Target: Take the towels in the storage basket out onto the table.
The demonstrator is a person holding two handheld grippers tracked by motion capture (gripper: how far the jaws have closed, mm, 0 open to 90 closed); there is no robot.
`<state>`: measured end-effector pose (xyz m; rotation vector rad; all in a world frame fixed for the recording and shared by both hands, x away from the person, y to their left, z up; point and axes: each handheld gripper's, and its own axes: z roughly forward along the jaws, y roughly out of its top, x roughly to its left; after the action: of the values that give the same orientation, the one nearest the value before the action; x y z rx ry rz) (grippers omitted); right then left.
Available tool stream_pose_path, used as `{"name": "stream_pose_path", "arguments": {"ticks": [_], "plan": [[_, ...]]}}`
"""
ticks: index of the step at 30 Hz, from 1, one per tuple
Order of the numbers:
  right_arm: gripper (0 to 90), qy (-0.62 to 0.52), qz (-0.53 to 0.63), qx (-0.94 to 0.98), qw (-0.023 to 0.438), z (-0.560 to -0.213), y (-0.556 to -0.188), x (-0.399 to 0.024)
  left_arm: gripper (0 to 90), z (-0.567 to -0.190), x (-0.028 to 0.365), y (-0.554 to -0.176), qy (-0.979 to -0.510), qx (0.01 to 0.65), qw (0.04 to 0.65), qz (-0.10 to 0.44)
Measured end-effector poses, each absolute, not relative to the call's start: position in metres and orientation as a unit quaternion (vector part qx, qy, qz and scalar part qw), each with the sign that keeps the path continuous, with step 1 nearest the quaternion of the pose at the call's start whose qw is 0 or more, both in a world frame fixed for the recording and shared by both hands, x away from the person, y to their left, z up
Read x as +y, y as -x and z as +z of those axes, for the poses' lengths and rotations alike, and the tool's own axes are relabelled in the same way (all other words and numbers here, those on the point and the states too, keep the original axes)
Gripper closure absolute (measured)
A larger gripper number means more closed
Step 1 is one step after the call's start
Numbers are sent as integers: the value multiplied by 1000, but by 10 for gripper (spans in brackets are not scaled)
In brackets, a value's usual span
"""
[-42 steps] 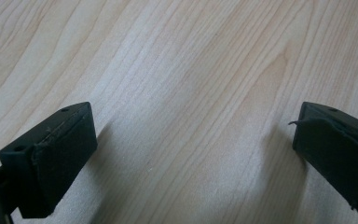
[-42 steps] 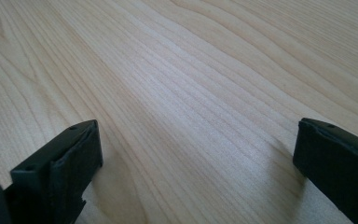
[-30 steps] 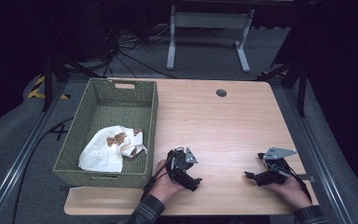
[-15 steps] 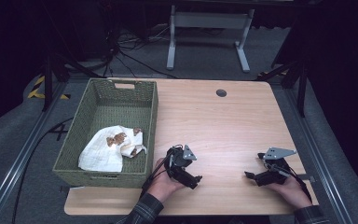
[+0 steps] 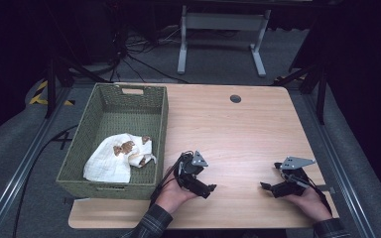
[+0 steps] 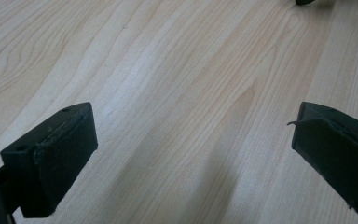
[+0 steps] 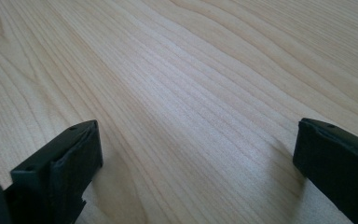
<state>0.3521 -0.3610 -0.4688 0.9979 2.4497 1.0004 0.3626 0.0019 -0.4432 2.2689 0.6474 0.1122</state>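
Left tool (image 5: 209,189) low at lower centre, jaws spread wide over bare worktop (image 5: 238,134), nothing gripped. Right tool (image 5: 264,186) at lower right, likewise released, pointing left. Further left, white cloth (image 5: 114,158) crumpled in the green basket (image 5: 162,119), long axis running lower-left to upper-right.

A white cloth (image 5: 113,161) with brown printed patches lies crumpled and loosely bunched in the near part of the green woven basket (image 5: 163,120), at the worktop's left side.
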Motion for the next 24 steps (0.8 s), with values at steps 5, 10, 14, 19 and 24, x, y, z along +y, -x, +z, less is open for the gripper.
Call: {"name": "stream_pose_path", "arguments": {"ticks": [5, 10, 14, 19, 24], "plan": [[15, -349, 349, 856, 156, -469, -352, -361, 9, -437, 2, -363, -889, 253, 379, 49], [15, -348, 349, 856, 156, -469, -352, -361, 10, -432, 4, -364, -884, 257, 388, 41], [15, -348, 349, 856, 156, -469, -352, -361, 11, -429, 3, -365, -887, 252, 386, 42], [15, -348, 349, 856, 156, -469, -352, -361, 16, -424, 3, -364, -888, 253, 381, 45], [15, -348, 349, 856, 156, -469, -352, -361, 18, -418, 3, -364, -887, 254, 383, 47]]}}
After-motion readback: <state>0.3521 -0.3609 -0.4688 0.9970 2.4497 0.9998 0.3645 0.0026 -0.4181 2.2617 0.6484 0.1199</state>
